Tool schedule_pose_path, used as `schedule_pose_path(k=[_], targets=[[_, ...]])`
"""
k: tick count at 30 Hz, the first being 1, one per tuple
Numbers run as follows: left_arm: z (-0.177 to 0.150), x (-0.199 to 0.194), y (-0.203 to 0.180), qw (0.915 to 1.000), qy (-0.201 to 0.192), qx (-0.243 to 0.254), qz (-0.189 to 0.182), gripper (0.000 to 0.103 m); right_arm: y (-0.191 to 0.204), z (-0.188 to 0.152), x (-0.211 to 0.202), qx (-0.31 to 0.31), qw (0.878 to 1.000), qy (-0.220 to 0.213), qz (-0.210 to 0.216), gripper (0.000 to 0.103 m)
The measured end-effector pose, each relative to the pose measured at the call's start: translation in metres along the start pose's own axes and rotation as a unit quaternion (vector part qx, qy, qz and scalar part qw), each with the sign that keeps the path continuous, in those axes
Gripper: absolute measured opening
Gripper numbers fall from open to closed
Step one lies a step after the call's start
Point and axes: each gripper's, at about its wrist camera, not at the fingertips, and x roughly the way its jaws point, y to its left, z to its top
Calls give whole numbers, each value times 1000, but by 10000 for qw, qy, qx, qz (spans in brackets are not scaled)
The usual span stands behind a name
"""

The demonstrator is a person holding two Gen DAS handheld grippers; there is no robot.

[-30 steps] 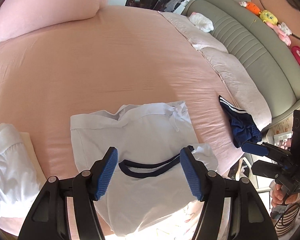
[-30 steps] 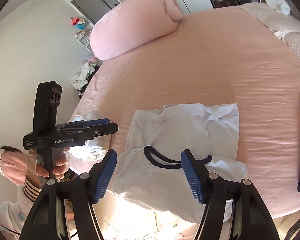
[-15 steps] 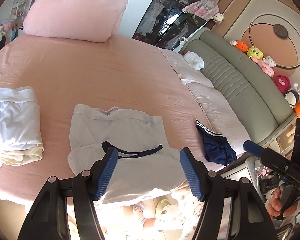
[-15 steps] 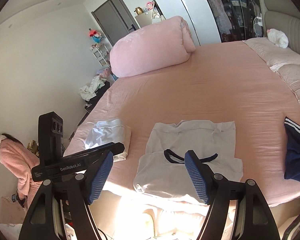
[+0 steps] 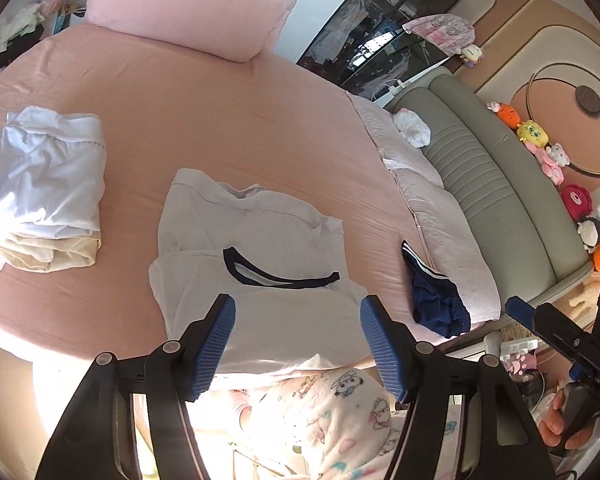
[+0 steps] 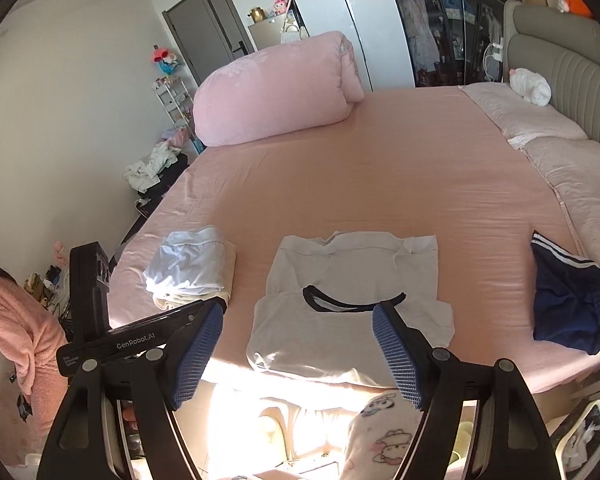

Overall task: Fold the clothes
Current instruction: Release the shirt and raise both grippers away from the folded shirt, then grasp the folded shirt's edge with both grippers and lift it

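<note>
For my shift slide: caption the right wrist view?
Open right gripper above a half-folded white shirt on the pink bed.

The only lettering I can read is "GenRobot.AI", white on the black body of the left gripper (image 6: 140, 332), seen just left of the right claw's near finger. Below it sits a smaller white line, too tiny to make out.
</note>
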Motion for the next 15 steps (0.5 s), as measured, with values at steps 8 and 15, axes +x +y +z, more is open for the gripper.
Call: schedule_pose_path(k=[8, 15], targets=[[-3, 49, 45, 9957, 579, -694, 180, 63, -62, 0, 78, 1022, 9920, 733, 77, 77], [-22, 84, 70, 9904, 1023, -842, 393, 63, -117, -20, 107, 1602, 9816, 1039, 9, 77]])
